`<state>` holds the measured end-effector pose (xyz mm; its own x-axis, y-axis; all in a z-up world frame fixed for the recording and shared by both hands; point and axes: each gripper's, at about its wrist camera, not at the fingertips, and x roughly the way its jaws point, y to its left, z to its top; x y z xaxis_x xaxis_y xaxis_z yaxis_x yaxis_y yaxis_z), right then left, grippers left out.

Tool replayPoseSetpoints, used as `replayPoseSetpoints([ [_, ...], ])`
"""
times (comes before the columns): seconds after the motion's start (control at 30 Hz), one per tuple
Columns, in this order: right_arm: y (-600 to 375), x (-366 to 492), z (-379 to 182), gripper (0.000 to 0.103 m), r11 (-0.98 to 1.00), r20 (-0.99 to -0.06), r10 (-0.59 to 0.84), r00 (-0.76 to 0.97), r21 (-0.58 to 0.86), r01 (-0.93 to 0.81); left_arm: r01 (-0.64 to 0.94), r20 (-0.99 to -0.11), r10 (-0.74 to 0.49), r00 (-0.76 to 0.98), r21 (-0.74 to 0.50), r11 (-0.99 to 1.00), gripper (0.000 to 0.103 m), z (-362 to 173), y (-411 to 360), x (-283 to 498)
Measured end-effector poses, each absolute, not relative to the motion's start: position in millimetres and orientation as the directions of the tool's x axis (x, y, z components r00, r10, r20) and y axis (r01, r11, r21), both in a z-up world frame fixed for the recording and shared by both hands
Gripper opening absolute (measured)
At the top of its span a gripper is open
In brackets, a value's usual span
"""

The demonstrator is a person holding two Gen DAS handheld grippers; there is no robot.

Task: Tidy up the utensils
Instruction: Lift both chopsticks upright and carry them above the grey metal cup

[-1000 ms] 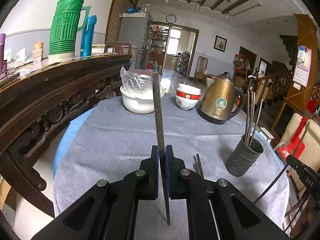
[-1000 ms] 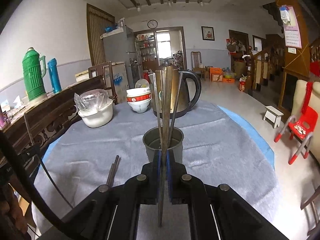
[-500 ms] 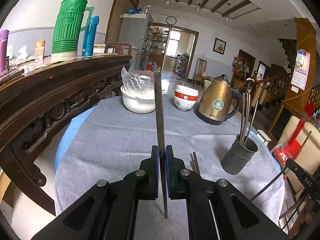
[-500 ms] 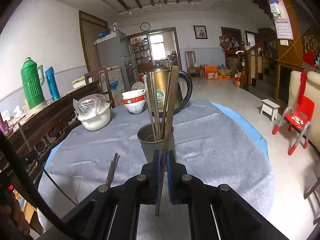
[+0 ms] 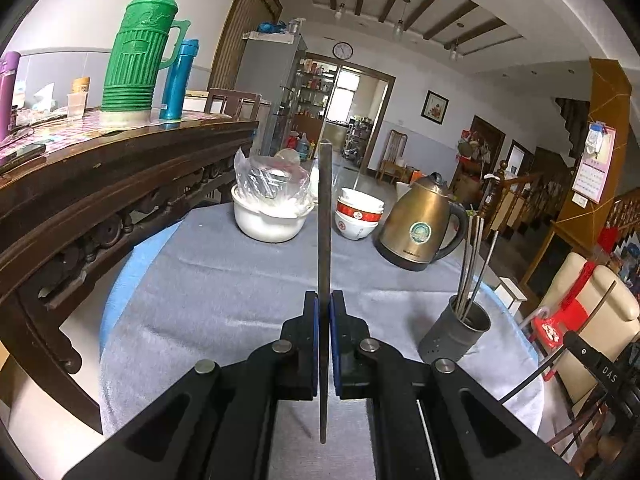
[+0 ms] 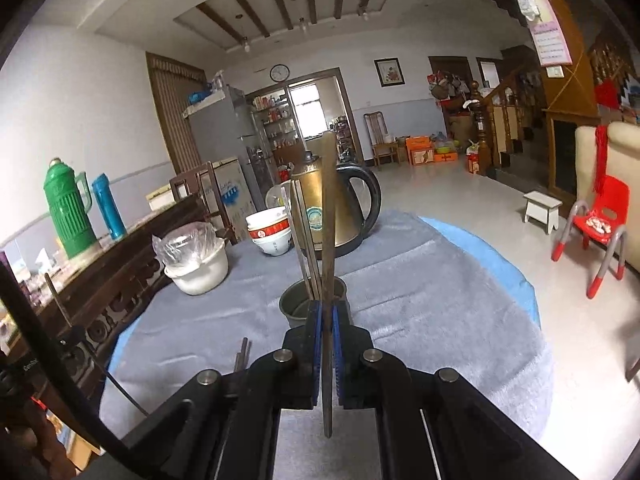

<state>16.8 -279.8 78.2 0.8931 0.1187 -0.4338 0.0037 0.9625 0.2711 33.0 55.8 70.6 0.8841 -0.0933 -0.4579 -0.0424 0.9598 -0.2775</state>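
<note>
Holder (image 6: 298, 308) front hidden behind right fingers (image 6: 316, 344). Loose chopsticks (image 6: 242, 354) on desk (image 6: 420, 300) cut off by gripper body. Kettle (image 5: 420, 228) label too small to read.

I'm in a lived-in family home, in an open dining and living room. I'm at a round table (image 5: 224, 280) under grey cloth, with stacked rice bowls (image 5: 359, 216), a brass electric kettle (image 5: 420, 224) and a covered white pot (image 5: 268, 220) along its far edge. A carved dark sideboard (image 5: 100, 184) by its left edge carries a green thermos (image 5: 136, 52) and a blue flask (image 5: 178, 80). Beyond: fridge (image 6: 224, 136), pantry shelves through the doorway (image 6: 308, 112), wall clock (image 6: 279, 73), beamed ceiling, wooden staircase (image 6: 500, 120), wall calendar (image 5: 594, 168), a child's red chair (image 6: 600, 216) and a small white stool (image 6: 542, 206).
</note>
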Motion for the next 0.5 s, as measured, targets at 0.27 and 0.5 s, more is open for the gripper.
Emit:
replayPoseSetpoints([
  [0.27, -280.6, 15.8, 75.3, 0.006, 0.949, -0.445, 0.155, 0.882, 0.314, -0.009, -0.056, -0.496, -0.057, 0.866, -0.21, 0.976, 0.005, 68.9, 40.6, 38.0],
  [0.5, -279.4, 16.0, 72.9, 0.006, 0.946, -0.456, 0.174, 0.873, 0.325, -0.019, -0.094, -0.56, -0.01, 0.828, -0.156, 0.983, 0.005, 62.0, 35.7, 49.0],
])
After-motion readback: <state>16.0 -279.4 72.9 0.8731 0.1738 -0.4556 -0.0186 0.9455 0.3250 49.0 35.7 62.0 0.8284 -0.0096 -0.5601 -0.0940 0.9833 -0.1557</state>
